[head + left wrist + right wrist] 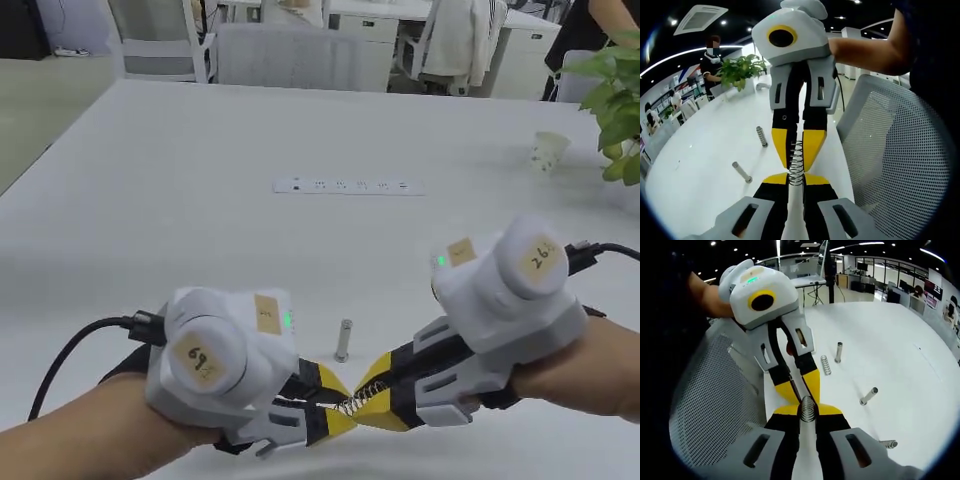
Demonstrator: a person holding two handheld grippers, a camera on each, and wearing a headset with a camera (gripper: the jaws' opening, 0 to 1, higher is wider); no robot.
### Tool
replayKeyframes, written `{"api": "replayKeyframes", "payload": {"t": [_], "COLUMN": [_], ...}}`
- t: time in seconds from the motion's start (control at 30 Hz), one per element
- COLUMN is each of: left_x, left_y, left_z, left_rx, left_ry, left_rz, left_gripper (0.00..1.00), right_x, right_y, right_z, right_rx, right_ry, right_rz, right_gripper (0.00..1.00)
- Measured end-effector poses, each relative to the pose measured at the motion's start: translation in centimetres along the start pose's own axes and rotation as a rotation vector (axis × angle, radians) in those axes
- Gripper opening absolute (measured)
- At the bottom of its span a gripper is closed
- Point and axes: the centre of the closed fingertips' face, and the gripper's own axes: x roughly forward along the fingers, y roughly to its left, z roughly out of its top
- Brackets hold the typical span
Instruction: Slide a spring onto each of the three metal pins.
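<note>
Head view, and the spring [362, 388] sits low at centre frame, slanting between two yellow-tipped tools. Coming in from the lower right, the right gripper [380, 392] has it clamped between its jaws, and the right gripper view looks straight into the coil's open end. From the lower left, the left gripper [334, 405] is pinched on a thin pin [792, 385] whose free end meets the spring. How far inside it goes, I can't tell. Just above them in frame, a second pin [344, 340] stands upright on the white table [200, 200]. Over to the right gripper view: a lying pin [868, 396] right of centre, a loose spring [887, 443] at lower right. Back in the head view, a power strip [345, 186] lies mid-frame and a paper cup [548, 152] sits upper right.
</note>
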Motion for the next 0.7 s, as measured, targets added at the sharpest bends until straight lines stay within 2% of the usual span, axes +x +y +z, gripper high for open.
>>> {"api": "replayKeyframes", "payload": {"t": [0.43,0.7], "left_x": [0.05,0.08], "left_y": [-0.11,-0.13], "left_z": [0.05,0.07], "left_rx": [-0.011,-0.039], "left_ry": [-0.014,-0.025], "left_rz": [-0.003,-0.001], "left_gripper": [0.03,0.1], "right_x": [-0.02,0.04], "right_y": [0.15,0.12], "right_z": [-0.01,-0.29], "right_rx": [-0.024,-0.033], "right_ry": [0.04,0.064], "right_rz": [-0.003,-0.001], "right_gripper": [0.08,0.08]}}
